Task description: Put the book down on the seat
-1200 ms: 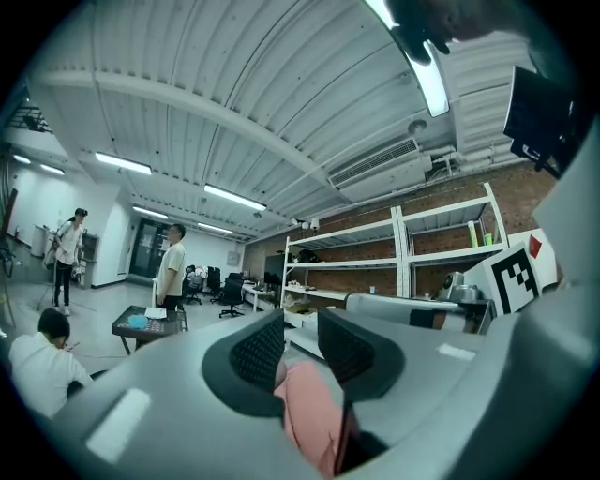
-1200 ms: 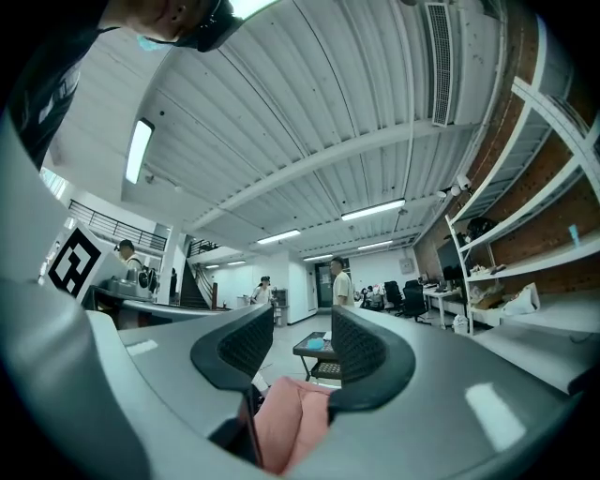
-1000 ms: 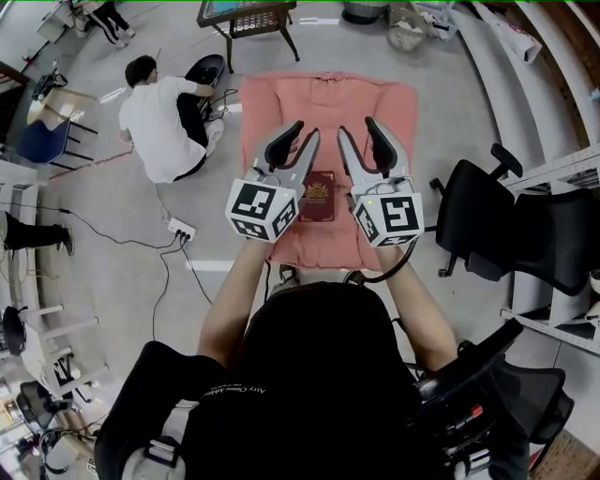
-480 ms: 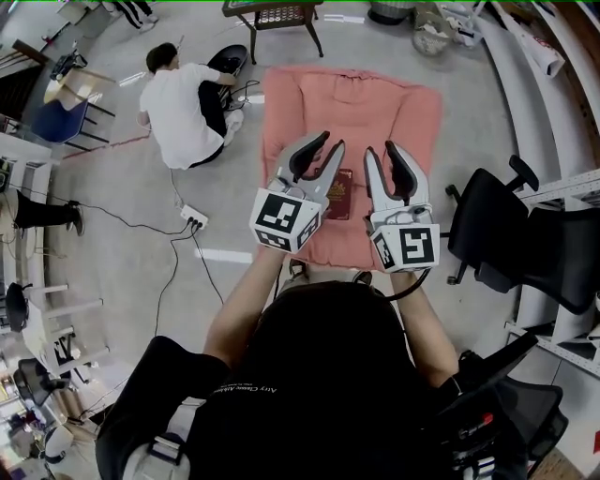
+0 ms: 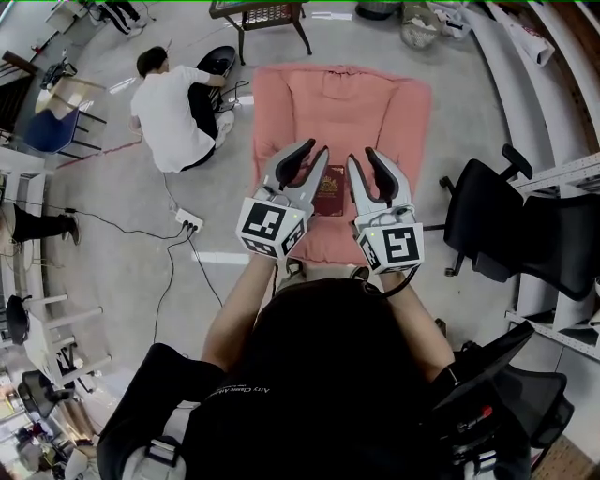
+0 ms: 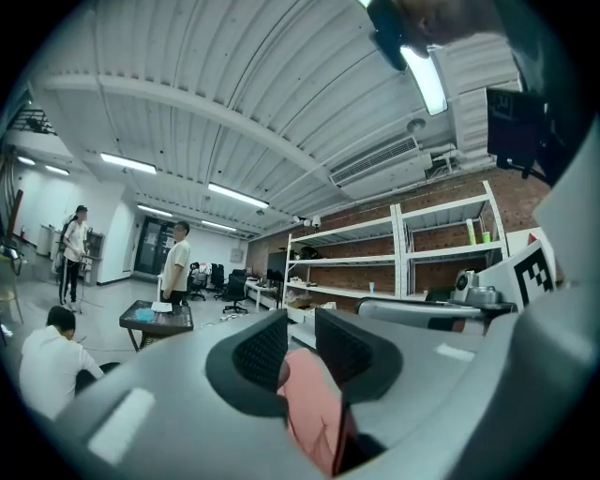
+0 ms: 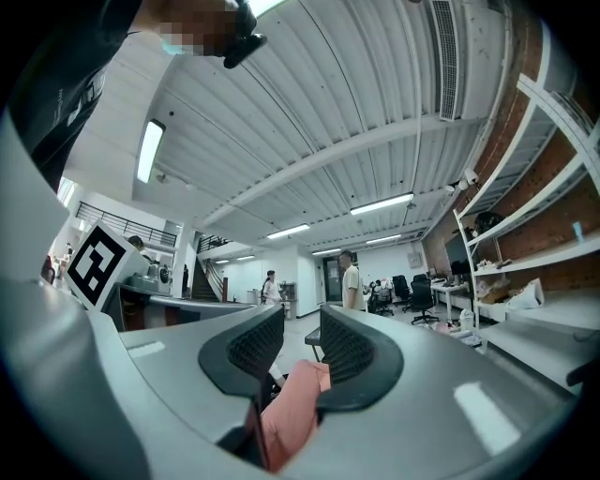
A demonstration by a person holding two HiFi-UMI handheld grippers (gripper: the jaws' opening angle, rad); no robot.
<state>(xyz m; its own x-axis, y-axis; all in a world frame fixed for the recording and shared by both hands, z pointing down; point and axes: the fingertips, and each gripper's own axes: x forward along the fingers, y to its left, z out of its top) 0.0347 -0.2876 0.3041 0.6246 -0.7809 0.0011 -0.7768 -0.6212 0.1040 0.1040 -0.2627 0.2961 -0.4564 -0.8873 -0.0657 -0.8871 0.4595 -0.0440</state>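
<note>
A dark red book [image 5: 329, 190] lies flat on the pink seat cushion [image 5: 342, 103], towards its near end. My two grippers hover just above it, one on each side. The left gripper [image 5: 316, 147] is by the book's left edge, its jaws drawn together with nothing between the pads. In the left gripper view, only cushion and a sliver of the book's edge [image 6: 348, 441] show past the left gripper [image 6: 300, 342]. The right gripper [image 5: 362, 155] is by the book's right edge, its jaws a little apart and gripping nothing. Pink cushion fills the gap of the right gripper [image 7: 302, 342].
A person in a white shirt [image 5: 173, 108] crouches on the floor left of the cushion, with a power strip [image 5: 187, 223] and cables nearby. A black office chair [image 5: 497, 220] stands close on the right. A small table [image 5: 262, 14] is beyond the cushion.
The book has stayed where it lies on the cushion. Both grippers' jaws have narrowed, the right one more visibly. The hands shifted only slightly over the book.
</note>
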